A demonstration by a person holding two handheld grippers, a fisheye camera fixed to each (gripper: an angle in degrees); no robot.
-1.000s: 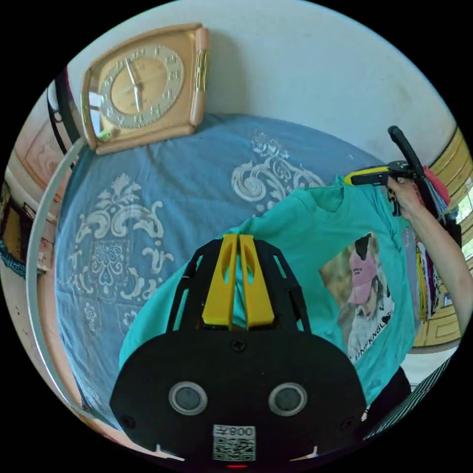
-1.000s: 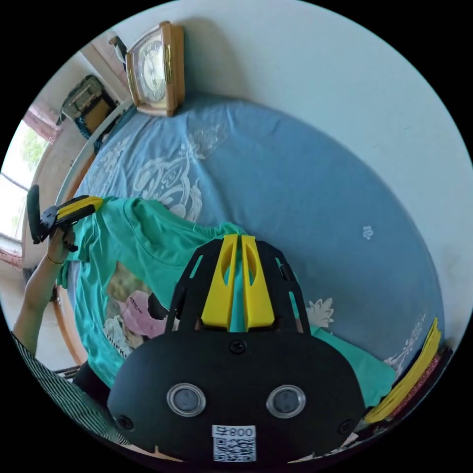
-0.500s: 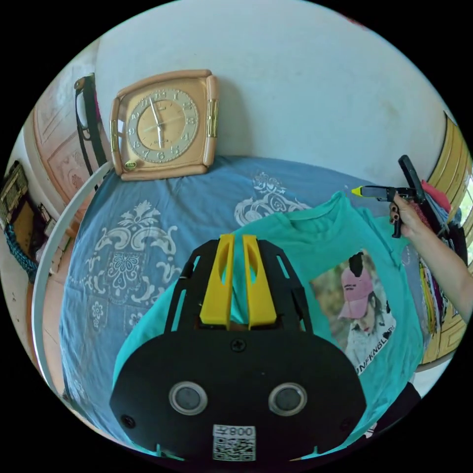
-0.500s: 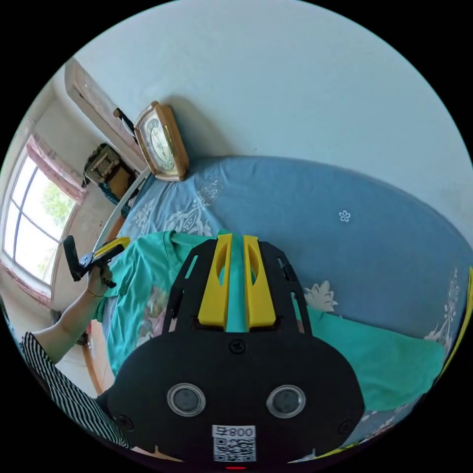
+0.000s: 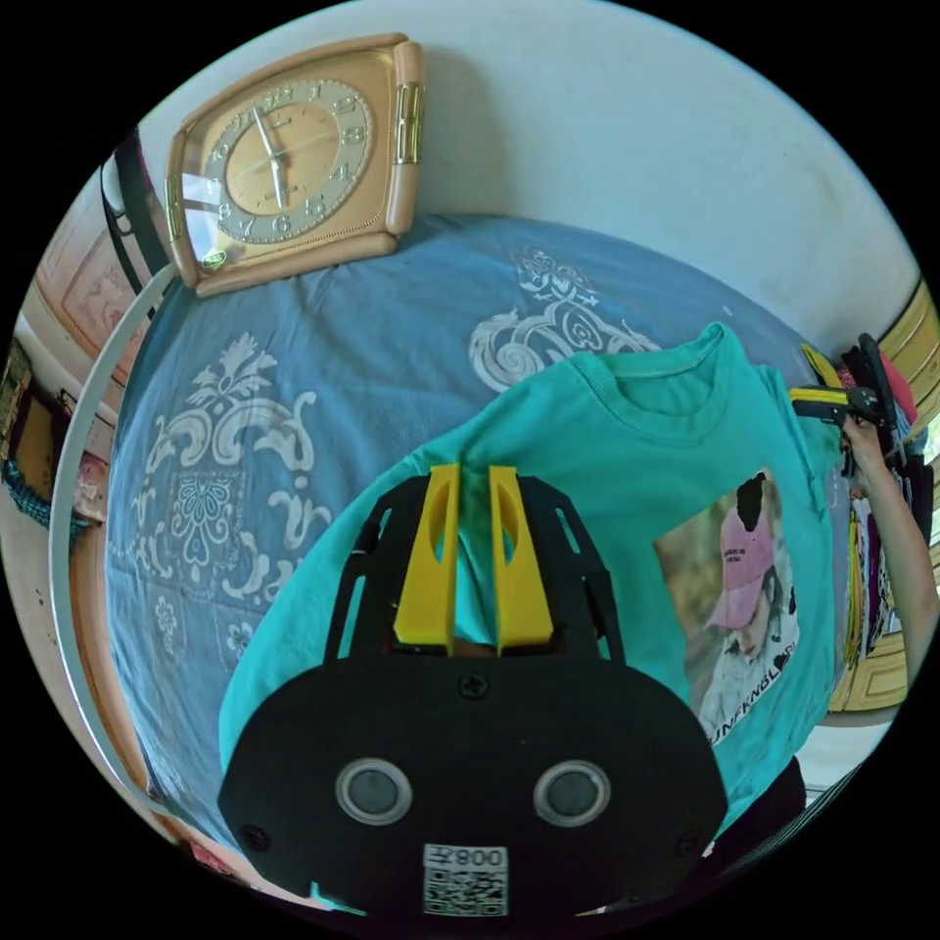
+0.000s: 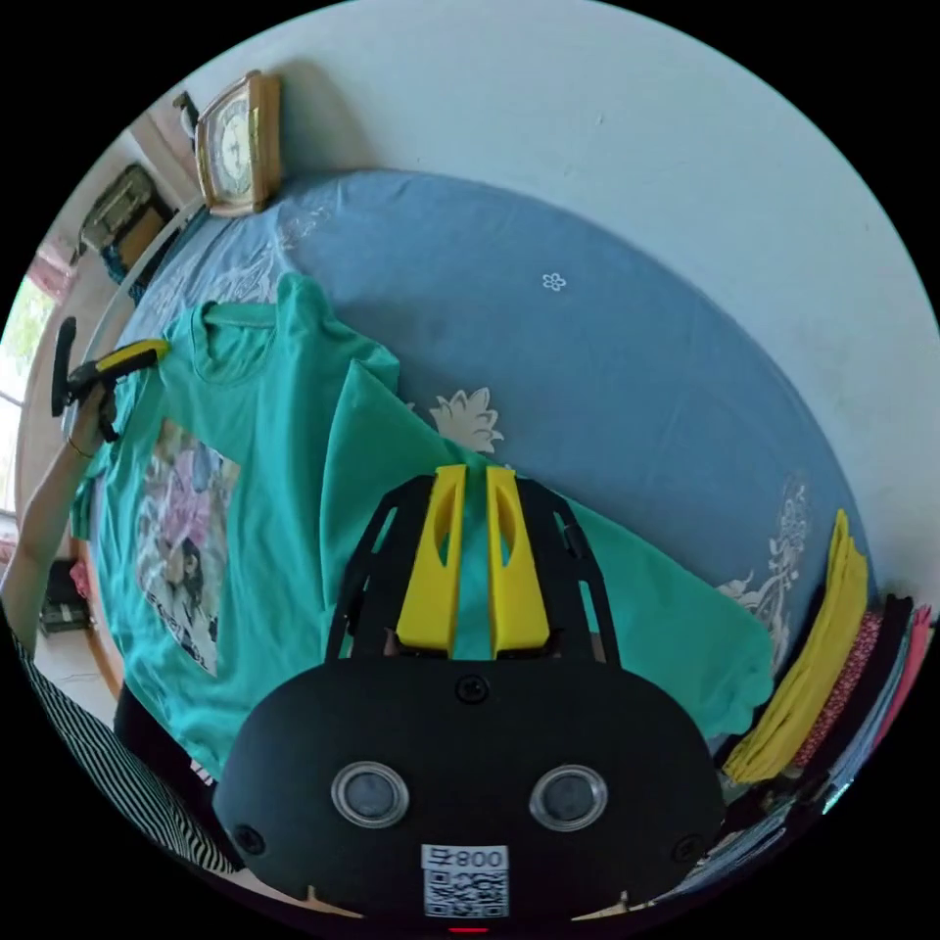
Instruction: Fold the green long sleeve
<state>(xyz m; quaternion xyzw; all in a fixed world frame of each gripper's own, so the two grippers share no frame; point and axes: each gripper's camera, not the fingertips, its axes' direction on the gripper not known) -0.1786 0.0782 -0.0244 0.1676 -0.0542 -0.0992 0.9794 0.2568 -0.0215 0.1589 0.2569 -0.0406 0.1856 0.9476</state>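
Green shirt (image 5: 627, 460) spread front-up on blue bed sheet (image 5: 323, 362), print facing up. Left tool (image 5: 474, 548) clamped on shirt shoulder fabric. Right tool (image 6: 474, 548) clamped on opposite shoulder, sleeve trailing toward clothes stack (image 6: 832, 656). Bare sheet beyond collar up to wall (image 6: 627, 127); clock (image 5: 284, 166) at sheet's far corner.
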